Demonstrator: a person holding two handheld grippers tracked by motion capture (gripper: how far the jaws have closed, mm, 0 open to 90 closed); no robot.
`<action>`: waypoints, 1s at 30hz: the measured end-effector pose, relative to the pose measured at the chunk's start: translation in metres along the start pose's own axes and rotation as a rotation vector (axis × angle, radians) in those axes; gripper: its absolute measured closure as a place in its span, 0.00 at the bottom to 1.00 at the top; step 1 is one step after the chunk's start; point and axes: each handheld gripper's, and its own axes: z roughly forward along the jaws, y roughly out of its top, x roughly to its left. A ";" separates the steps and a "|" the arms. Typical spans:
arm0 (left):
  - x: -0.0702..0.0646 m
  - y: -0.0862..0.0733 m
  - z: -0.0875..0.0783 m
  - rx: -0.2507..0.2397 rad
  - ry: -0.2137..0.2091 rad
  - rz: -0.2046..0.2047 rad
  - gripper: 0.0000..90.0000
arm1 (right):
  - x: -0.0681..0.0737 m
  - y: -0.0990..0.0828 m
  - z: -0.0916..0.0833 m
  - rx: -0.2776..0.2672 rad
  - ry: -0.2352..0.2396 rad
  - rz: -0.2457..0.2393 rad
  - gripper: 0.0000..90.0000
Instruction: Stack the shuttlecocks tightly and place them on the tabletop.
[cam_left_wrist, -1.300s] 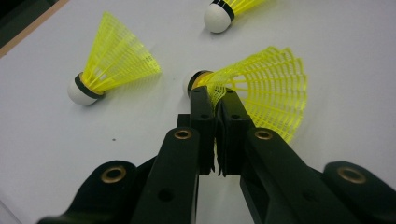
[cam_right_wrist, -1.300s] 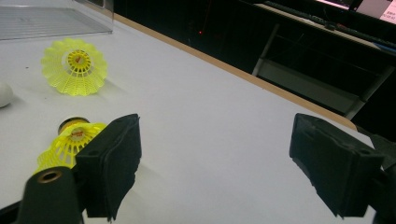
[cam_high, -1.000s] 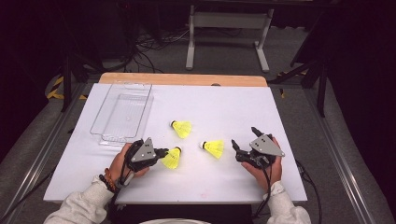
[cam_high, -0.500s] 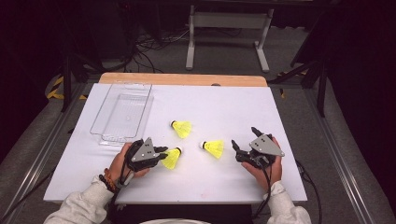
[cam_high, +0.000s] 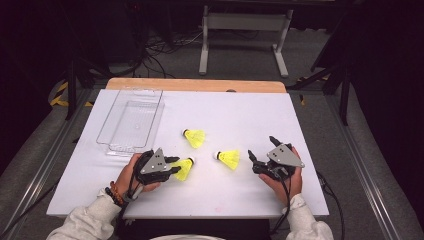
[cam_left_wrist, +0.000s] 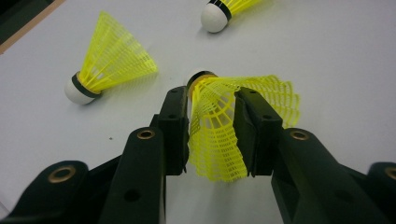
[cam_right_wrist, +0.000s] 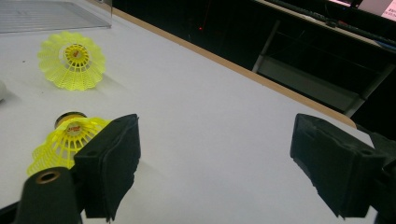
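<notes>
Three yellow shuttlecocks lie on the white table (cam_high: 300, 125). My left gripper (cam_high: 176, 165) (cam_left_wrist: 212, 100) is shut on the mesh skirt of the near one (cam_high: 184, 169) (cam_left_wrist: 219, 135), squeezing it, with its cork end pointing away. A second shuttlecock (cam_high: 195, 137) (cam_left_wrist: 109, 58) lies beyond it. The third (cam_high: 230, 158) (cam_left_wrist: 224, 7) (cam_right_wrist: 65, 140) lies just left of my right gripper (cam_high: 261, 147) (cam_right_wrist: 215, 158). That gripper stands wide open, nothing between its jaws, and the shuttlecock is outside its left jaw.
A clear plastic tray (cam_high: 131, 122) (cam_right_wrist: 42, 16) sits at the table's far left. A wooden strip (cam_high: 200, 85) edges the far side. Beyond it stand a metal frame (cam_high: 245, 22) and floor cables.
</notes>
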 end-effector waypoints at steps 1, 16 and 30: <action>0.000 0.000 0.000 0.001 0.000 0.000 0.72 | 0.000 0.000 0.000 0.001 0.000 0.000 0.19; 0.003 -0.003 -0.005 0.019 0.017 -0.005 0.72 | 0.000 0.000 0.000 0.002 -0.001 -0.002 0.19; 0.003 -0.003 -0.011 0.006 0.018 0.041 0.93 | -0.001 0.000 0.000 0.002 -0.002 0.000 0.19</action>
